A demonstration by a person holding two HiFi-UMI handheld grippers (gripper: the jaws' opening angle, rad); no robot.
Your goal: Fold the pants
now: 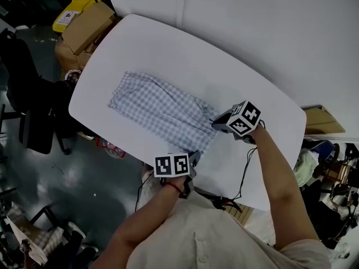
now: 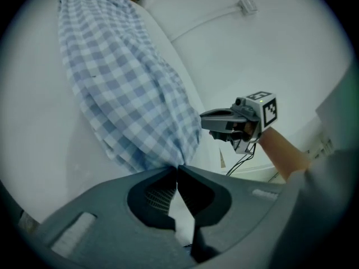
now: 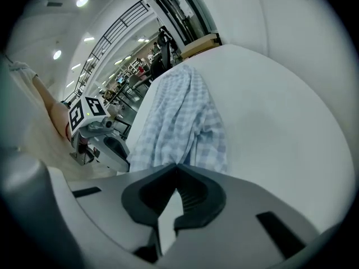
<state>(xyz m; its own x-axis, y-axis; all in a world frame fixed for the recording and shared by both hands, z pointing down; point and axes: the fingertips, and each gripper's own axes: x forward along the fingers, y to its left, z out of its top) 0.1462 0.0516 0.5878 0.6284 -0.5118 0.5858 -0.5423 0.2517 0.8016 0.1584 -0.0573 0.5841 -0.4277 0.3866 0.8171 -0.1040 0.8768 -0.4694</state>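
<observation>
Nearest the camera, over the person's pale shirt, two bare forearms reach out, and each gripper is clamped on the near end of the pants.
The left gripper has its jaws pressed together, and the checked cloth gathers to a point where the tips meet, at the corner close to the front edge of the table. The right gripper is closed the same way on the other corner of that end, further in on the table. The two grippers are near each other, with the hem running between them. The blue-and-white pants lie flat on the white oval table, stretching away from the person toward its far end, with a few wrinkles near the grippers. Boxes stand on the floor beyond that end.
</observation>
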